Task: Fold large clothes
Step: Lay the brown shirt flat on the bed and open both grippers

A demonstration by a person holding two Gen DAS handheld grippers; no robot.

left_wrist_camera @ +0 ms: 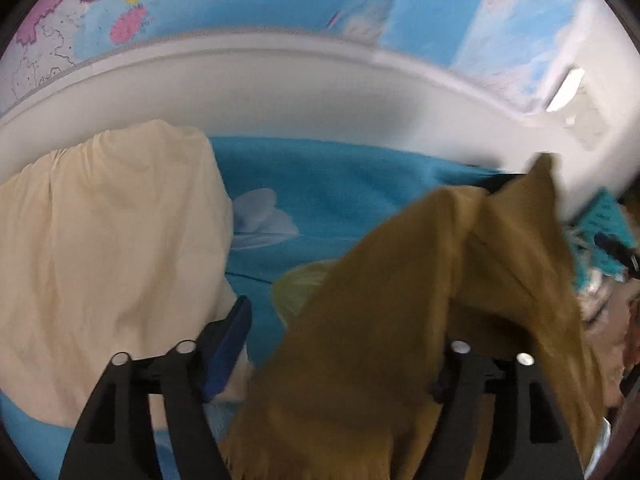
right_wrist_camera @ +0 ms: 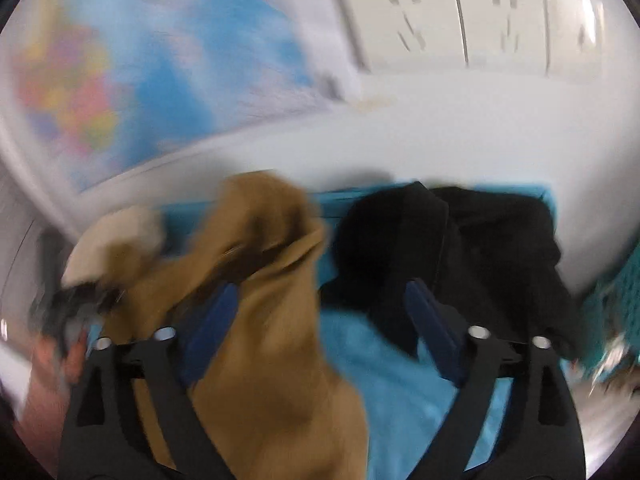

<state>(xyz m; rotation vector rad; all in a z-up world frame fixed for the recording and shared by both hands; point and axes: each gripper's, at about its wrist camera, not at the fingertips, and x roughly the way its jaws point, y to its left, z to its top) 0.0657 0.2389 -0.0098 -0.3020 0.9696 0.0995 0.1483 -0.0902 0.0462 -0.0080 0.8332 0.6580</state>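
The brown garment [left_wrist_camera: 400,320] lies bunched on the blue sheet [left_wrist_camera: 340,192], filling the lower centre and right of the left wrist view. It drapes over the right-hand finger of the left gripper [left_wrist_camera: 336,344], whose jaws stand wide. The cloth sits between them, but no pad presses on it.

In the right wrist view the same garment [right_wrist_camera: 264,320] occupies the lower left and centre, running from the bottom edge up toward the centre. The right gripper [right_wrist_camera: 324,332] is also spread wide. The cloth lies against its left-hand finger, and blue sheet shows between the jaws.

A cream garment [left_wrist_camera: 108,260] sits at the left and a black garment [right_wrist_camera: 460,248] at the upper right.

Judgement: both grippers are close to the cloth, and a fresh hold on an edge is needed.
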